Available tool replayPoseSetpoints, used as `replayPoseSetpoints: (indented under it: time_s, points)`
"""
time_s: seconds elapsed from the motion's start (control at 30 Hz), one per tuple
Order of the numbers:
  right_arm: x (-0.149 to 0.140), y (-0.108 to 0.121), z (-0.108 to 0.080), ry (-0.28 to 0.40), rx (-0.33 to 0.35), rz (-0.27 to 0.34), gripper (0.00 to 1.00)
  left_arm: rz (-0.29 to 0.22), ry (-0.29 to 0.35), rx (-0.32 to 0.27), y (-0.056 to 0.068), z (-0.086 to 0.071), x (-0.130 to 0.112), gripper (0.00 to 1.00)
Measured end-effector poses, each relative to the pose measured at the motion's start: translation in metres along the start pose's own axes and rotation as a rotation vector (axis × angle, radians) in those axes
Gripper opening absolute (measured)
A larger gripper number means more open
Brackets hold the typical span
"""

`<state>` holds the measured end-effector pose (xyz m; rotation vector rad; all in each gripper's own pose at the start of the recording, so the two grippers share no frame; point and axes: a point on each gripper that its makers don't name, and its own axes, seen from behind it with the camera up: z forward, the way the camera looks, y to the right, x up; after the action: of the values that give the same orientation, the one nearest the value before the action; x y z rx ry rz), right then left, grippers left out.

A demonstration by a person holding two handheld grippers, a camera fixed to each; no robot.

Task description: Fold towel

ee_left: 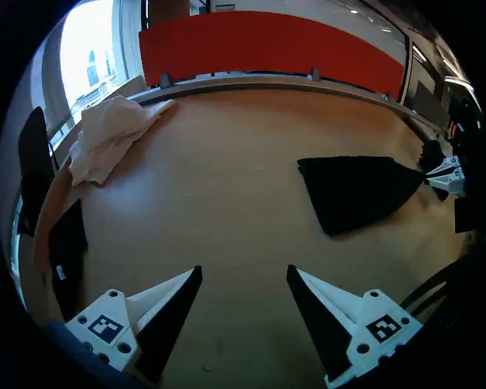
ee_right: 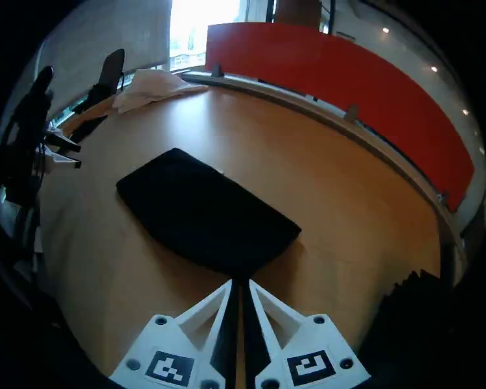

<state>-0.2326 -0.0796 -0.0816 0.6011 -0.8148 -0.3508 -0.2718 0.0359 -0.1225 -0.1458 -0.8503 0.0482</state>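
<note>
Towel of black fabric (ee_right: pixel 204 214) is spread flat on the light brown wooden table (ee_right: pixel 347 214). Its near edge is pinched between the closed fingers of the right gripper (ee_right: pixel 242 283). The left gripper (ee_left: pixel 243 269) is held open above bare wood, well apart from the towel. A crumpled cream cloth (ee_left: pixel 110 136) is seen at the table's far edge.

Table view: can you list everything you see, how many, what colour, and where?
table: one, light brown wood, under everything
towel: one, black, lying flat on the table
cloth: one, cream, bunched at the table's far corner
panel: one, red, standing along the table's far edge
chair: at least one, black, beside the cloth
left gripper: white, black fingers, open over bare table
right gripper: white, black fingers, shut on the towel's corner
</note>
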Motion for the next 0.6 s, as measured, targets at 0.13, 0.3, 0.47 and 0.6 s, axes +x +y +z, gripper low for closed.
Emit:
replayPoseSetpoints:
  time_s: [0.13,0.3,0.47,0.6]
  points:
    - [0.010,0.002,-0.005,0.020,-0.007,-0.002,0.03,-0.003,0.000,-0.004,0.001,0.000,0.000,0.97]
    - [0.021,0.006,-0.012,0.041,-0.016,-0.006,0.03,-0.004,0.003,-0.004,0.001,0.000,0.003,0.97]
    - [0.031,0.009,-0.019,0.057,-0.021,-0.020,0.03,-0.003,0.006,-0.003,0.001,0.000,0.005,0.97]
    - [0.038,0.010,-0.025,0.069,-0.023,-0.027,0.03,0.001,0.006,-0.005,0.001,0.000,0.004,0.97]
